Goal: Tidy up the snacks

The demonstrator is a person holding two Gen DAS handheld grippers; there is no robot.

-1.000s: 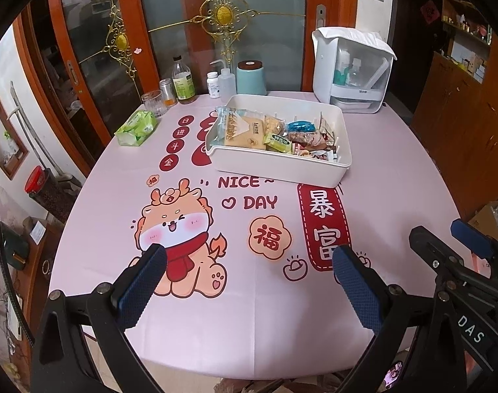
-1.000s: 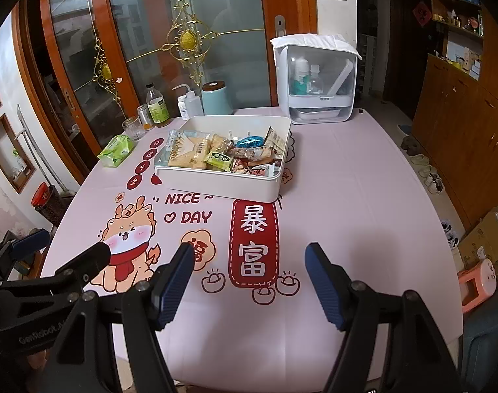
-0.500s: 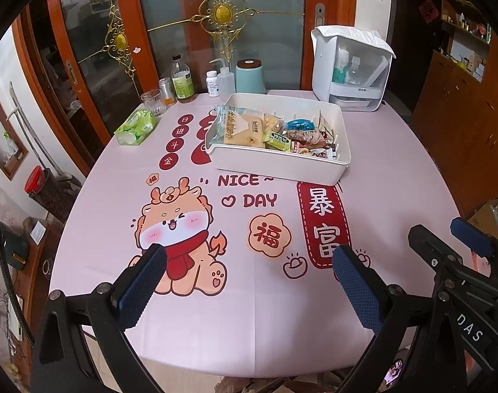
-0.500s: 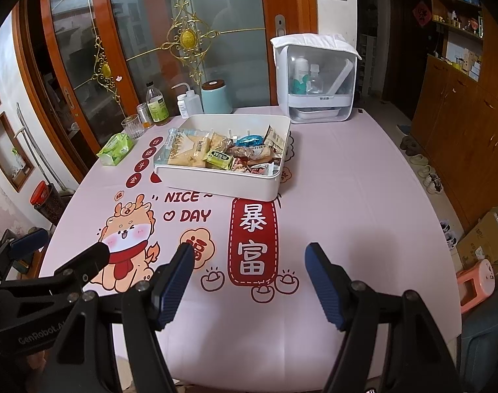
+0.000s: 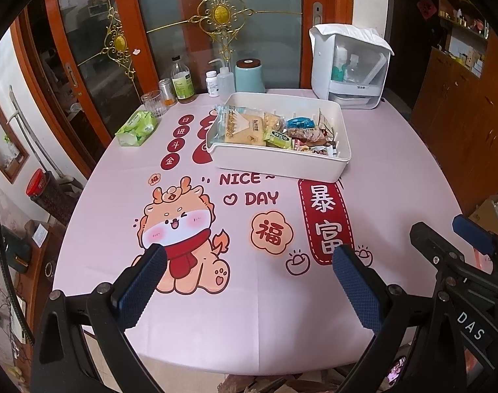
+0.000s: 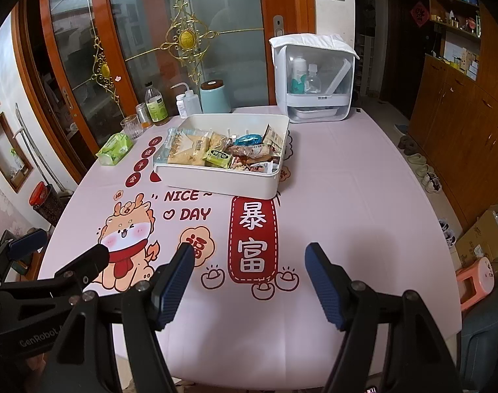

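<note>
Left gripper [image 5: 249, 262]: we see our blue pads spread wide with nothing between them, hanging over the near edge of the table, well short of the white tray; the printed dragon lies just past the left pad.
Right gripper [image 6: 249, 258]: we hold its jaws apart as well, empty, above the near part of the cloth, on the near side of the white tray, with the red banner print showing between the fingers.
Tablecloth [image 5: 118, 216]: pink, printed with a cartoon dragon, "NICE DAY" and red panels; the white tray sits on its far half.
White tray [image 5: 275, 167]: we use it as our landmark; it stands flat on the cloth, just beyond the "NICE DAY" lettering.
Snacks [image 5: 268, 131]: we count several wrapped packets, all lying inside the white tray; pale yellow ones at its left, a green packet in the middle, a blue one and reddish ones toward its right.
Green tissue pack [image 5: 136, 128]: left of the white tray, apart from it, near the table's edge.
Glass and bottles [image 5: 182, 81]: in a row behind the white tray's left corner.
Teal canister [image 5: 249, 77]: directly behind the white tray.
White cabinet box [image 5: 349, 68]: behind the white tray's right corner, at the far edge.
</note>
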